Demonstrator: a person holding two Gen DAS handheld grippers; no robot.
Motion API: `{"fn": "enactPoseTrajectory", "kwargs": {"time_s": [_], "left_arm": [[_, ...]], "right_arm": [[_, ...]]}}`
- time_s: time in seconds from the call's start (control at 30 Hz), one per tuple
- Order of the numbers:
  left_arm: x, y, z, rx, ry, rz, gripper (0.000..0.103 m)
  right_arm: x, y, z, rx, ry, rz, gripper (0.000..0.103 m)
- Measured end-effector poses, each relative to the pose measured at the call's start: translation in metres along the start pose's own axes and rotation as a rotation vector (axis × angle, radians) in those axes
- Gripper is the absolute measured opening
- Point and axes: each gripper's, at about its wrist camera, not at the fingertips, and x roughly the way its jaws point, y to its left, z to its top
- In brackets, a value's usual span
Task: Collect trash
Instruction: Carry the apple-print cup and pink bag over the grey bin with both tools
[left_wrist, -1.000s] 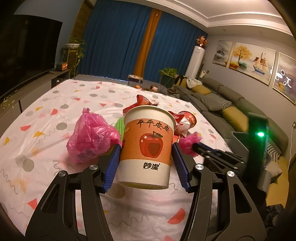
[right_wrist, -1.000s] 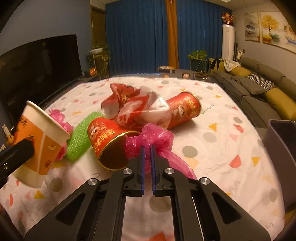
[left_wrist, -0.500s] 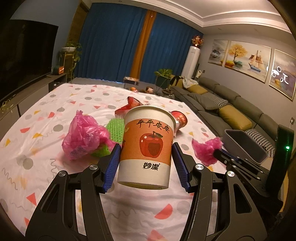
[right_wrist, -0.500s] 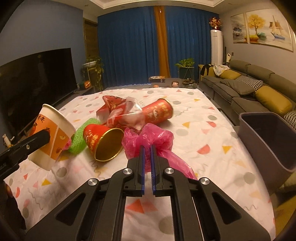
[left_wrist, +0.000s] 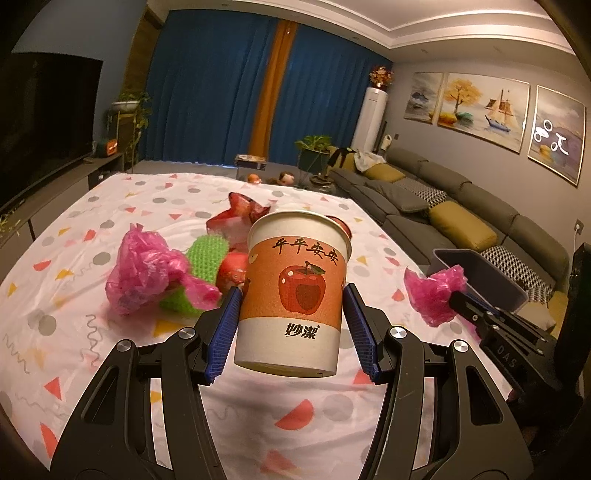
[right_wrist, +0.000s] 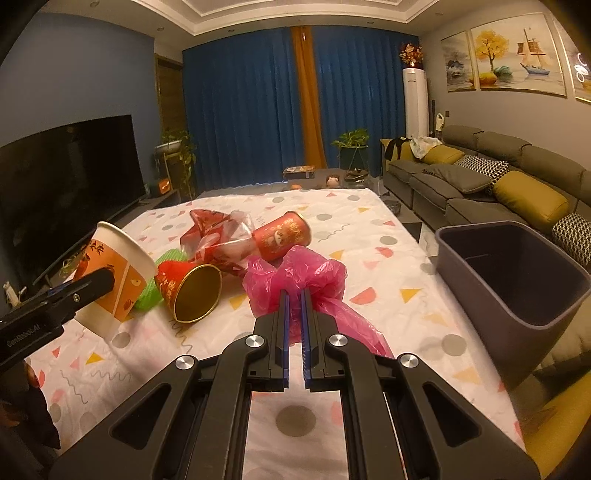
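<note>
The paper cup (left_wrist: 293, 291) sits upright between the blue pads of the left tongs (left_wrist: 291, 325), clear of the counter (left_wrist: 92, 332), its base hanging above the spotted cloth. Both pads appear to press its orange band about halfway up, so it is gripped by the sides. It looks empty, and so light; its thin wall would dent under a hard squeeze, and it is stiffest near the rolled rim and the base. A mid-height hold with gentle pressure suits it.

The pink plastic bag (right_wrist: 295, 280) is pinched in the right tongs (right_wrist: 294, 325), which are nearly closed on a gathered fold, the rest bunching ahead of the tips and trailing to the right. It is soft, nearly weightless and slippery, so a bunched fold is the safest place to hold.

On the cloth lie a second pink bag (left_wrist: 144, 273), a green knitted piece (left_wrist: 205, 254), two red cans (right_wrist: 190, 291) on their sides and a crumpled red wrapper (right_wrist: 212, 232).

The grey bin (right_wrist: 513, 280) stands off the counter's right edge, near the right tongs, and seems empty.
</note>
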Motion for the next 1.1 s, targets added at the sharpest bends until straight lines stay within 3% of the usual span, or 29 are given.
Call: {"fn": "enactPoseTrajectory", "kwargs": {"time_s": [1.1], "left_arm": [[0.032,-0.118,0.012,0.163,0.005,-0.147,0.055]], "right_arm": [[-0.047,-0.077,0.011,0.075,-0.099,-0.122,0.006]]}}
